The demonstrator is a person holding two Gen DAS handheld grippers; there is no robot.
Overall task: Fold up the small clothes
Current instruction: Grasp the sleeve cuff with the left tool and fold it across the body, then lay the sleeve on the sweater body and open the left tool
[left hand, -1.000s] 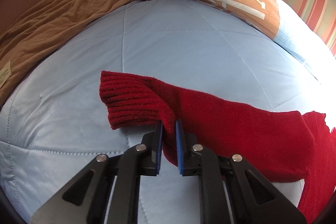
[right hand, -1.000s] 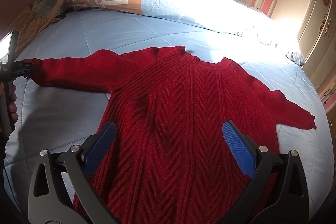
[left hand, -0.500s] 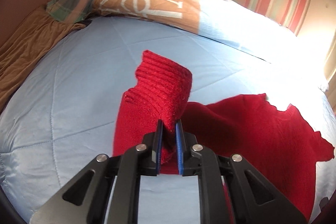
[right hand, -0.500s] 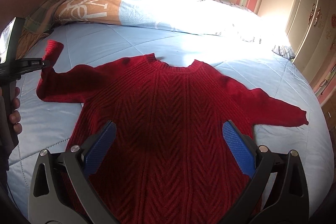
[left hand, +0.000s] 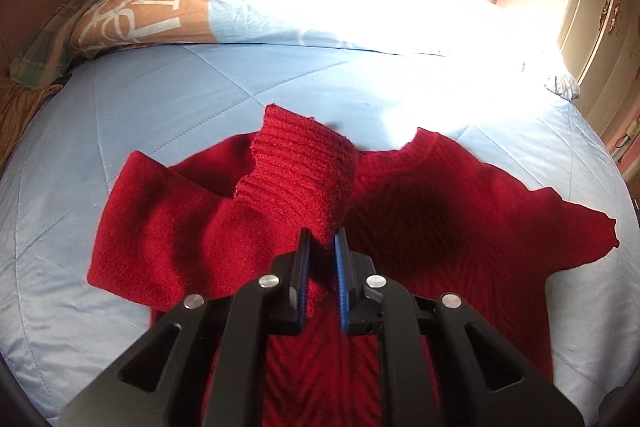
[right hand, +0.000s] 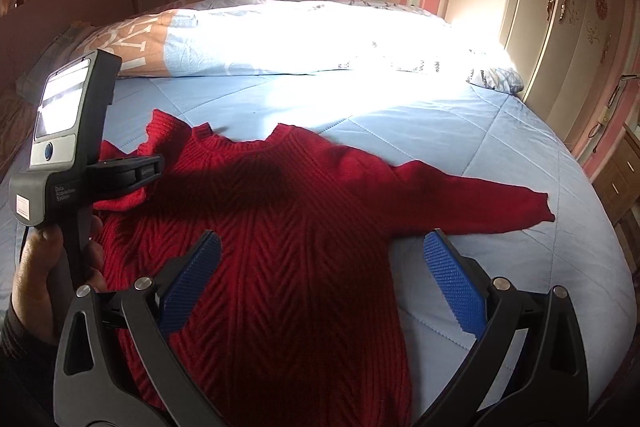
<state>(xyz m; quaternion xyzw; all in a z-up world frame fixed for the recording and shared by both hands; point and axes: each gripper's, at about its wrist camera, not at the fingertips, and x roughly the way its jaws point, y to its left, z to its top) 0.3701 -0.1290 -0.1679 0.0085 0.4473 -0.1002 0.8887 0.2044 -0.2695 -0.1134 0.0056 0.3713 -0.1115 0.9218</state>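
The left gripper is clenched on the ribbed cuff of the red knitted sweater, which lies flat on the pale blue quilted bedcover. A second ago this sleeve was stretched out to the side; now the person has carried it inward, and it hangs doubled above the sweater's chest, near the collar. The first fold is therefore nearly made, and the cuff probably only needs to be laid down. The right gripper hovers over the lower body with its jaws wide apart, holding nothing. The other sleeve is not yet folded.
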